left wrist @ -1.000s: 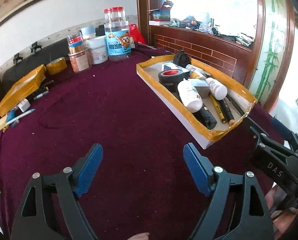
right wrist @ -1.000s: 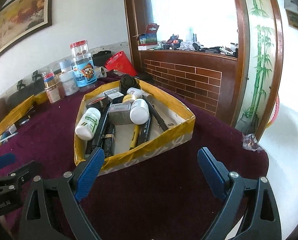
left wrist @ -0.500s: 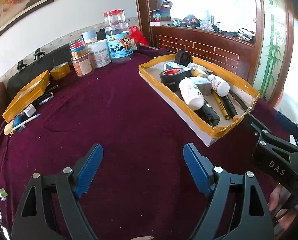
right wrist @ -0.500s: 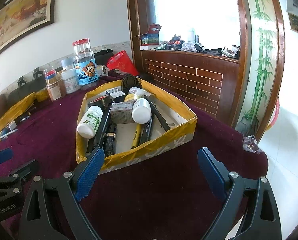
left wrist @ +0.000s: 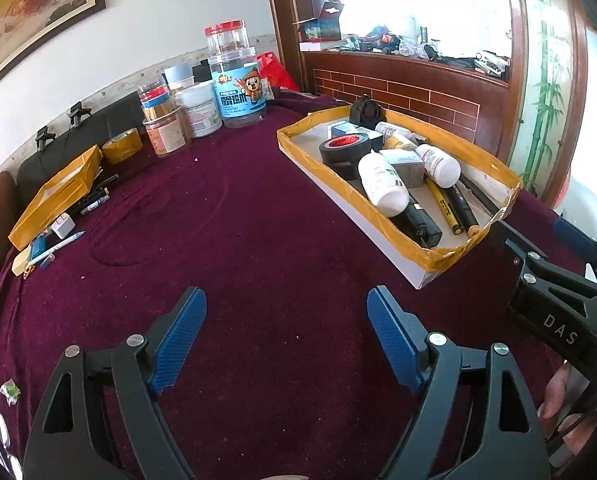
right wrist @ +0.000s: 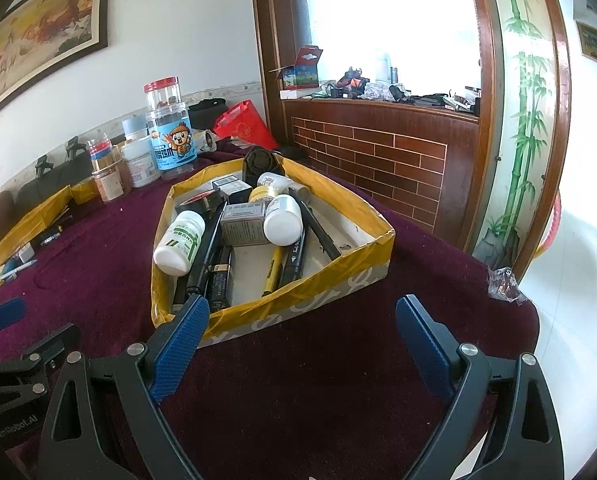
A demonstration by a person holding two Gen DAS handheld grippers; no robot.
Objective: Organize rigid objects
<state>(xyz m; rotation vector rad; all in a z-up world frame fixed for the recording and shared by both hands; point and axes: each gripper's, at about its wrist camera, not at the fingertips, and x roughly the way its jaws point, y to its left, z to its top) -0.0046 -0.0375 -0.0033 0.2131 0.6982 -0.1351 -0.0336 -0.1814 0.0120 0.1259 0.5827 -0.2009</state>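
Currently both grippers hover empty over the maroon tablecloth point(left wrist: 258, 240): left gripper point(left wrist: 286, 336) fingers spread wide, nothing between them; right gripper point(right wrist: 302, 344) same, spread wide and empty. Main target looks like the yellow-taped tray point(right wrist: 298, 300), at 12 o'clock from the right gripper, just beyond its left fingertip; from the left gripper it sits at 2 o'clock. Inside: 2 white bottles, 1 with a green label point(right wrist: 180, 246) and 1 plain-capped point(right wrist: 283, 220), a small grey box point(right wrist: 244, 224) between them, a black tape roll point(left wrist: 344, 150), a yellow marker point(right wrist: 272, 270), a black marker point(right wrist: 294, 258), a battery-like black-and-gold item point(right wrist: 220, 280), all piled loosely and overlapping. A 2nd yellow tray point(left wrist: 54, 196) is at 10 o'clock from the left gripper, well apart, with a white charger point(left wrist: 63, 227) and pen point(left wrist: 56, 246) lying beside it. Jars point(left wrist: 238, 92) stand at 12 o'clock, far edge. Judgement: step in hand is picking the first item. Best done with the right gripper, starting on whatever lies on top, probably the green-label bottle, closing across its round body, not along its length. Approach from above so the lower finger clears the tray wall. Risk: bottles roll, markers underneath shift. Which tray is the destination I cannot tell.
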